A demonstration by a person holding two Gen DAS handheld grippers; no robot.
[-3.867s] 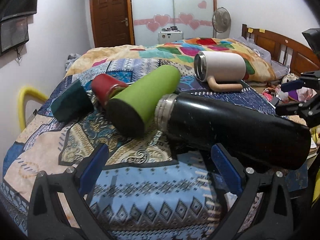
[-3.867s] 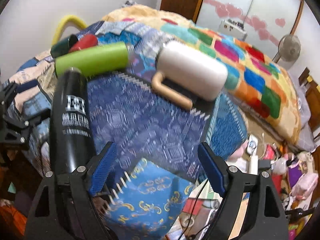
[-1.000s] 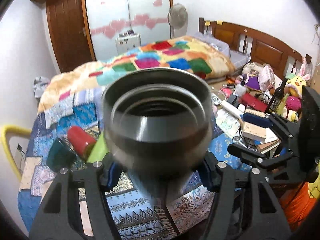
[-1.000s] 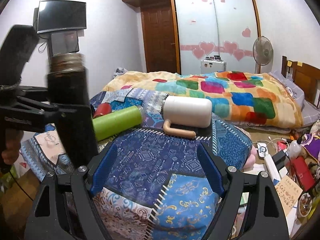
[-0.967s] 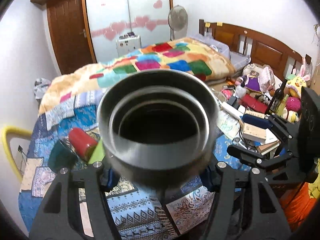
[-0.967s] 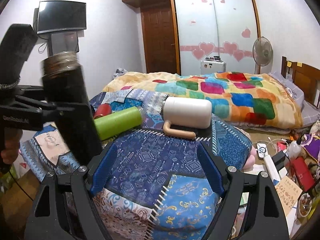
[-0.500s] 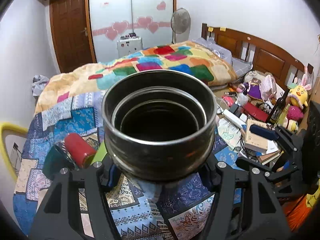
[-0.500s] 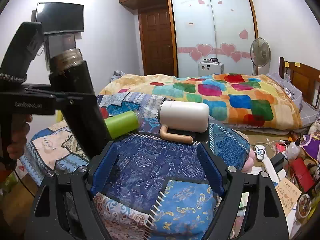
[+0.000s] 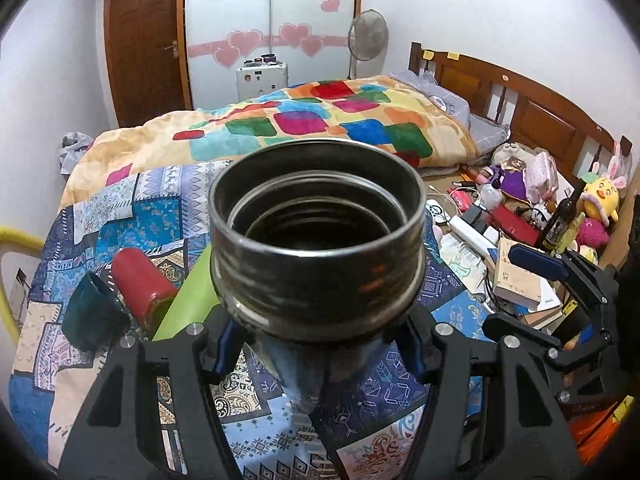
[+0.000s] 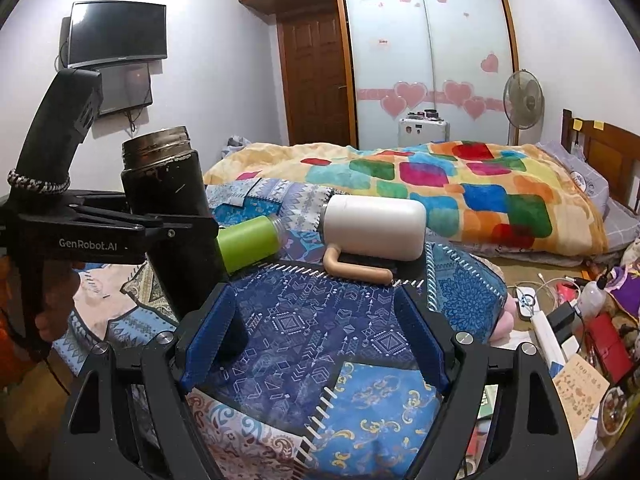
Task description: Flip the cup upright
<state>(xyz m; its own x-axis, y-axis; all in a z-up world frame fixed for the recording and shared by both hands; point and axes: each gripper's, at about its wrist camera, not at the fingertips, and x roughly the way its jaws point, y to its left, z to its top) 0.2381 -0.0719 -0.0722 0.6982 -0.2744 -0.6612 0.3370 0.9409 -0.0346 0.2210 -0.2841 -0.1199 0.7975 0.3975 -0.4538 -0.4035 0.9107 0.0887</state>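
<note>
We've got the black flask (image 9: 316, 248) pinched in our left tool (image 9: 318, 354), blue pads pressed against its body on both sides, just below the steel neck. From the left wrist view the open mouth fills the frame and faces the camera, threads showing inside. From the right wrist view the flask (image 10: 176, 216) stands nearly upright, leaning slightly, mouth on top, with its bottom down at the patchwork quilt (image 10: 304, 328) on the bed; whether it actually touches the quilt is hidden behind our own pad. The left tool (image 10: 182, 226) comes in from the left side there, clamped around the flask's upper half.

Our right tool (image 10: 316, 338) is spread wide and holds nothing, hanging over the blue part of the quilt, just right of the flask.

Other stuff lying on the quilt: a green bottle (image 10: 250, 242) on its side right behind the flask, a white mug (image 10: 374, 232) on its side with its tan handle down, and in the left view a red cup (image 9: 142, 284) and a dark teal cup (image 9: 96, 314) lying next to each other.
</note>
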